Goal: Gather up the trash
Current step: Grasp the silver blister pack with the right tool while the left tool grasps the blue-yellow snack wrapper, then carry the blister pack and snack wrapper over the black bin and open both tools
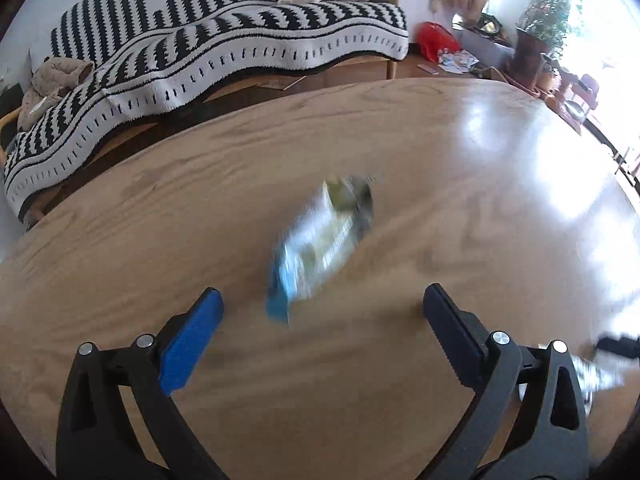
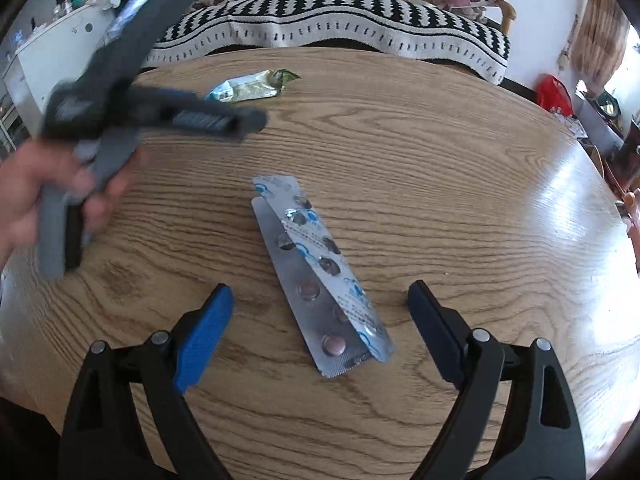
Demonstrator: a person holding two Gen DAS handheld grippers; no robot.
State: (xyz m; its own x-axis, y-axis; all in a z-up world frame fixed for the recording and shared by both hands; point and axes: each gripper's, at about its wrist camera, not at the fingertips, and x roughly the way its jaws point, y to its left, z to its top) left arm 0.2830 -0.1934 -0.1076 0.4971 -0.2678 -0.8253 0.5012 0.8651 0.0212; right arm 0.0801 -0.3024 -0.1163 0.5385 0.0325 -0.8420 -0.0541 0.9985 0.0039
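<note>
Right gripper [image 2: 320,304] hovering over silver foil blister pack with pinkish pills [image 2: 320,276], jaws standing wide, pack lying flat between them on round wood-grain table [image 2: 440,160]. Left gripper [image 1: 322,304] (jaws likewise wide, gripping nothing) pointing at blurred blue-and-green snack wrapper [image 1: 320,240] lying farther along table.

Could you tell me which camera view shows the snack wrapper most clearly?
The right wrist view: the snack wrapper lies sharp, though small, far across the table. The left wrist view has it larger but motion-blurred.
</note>
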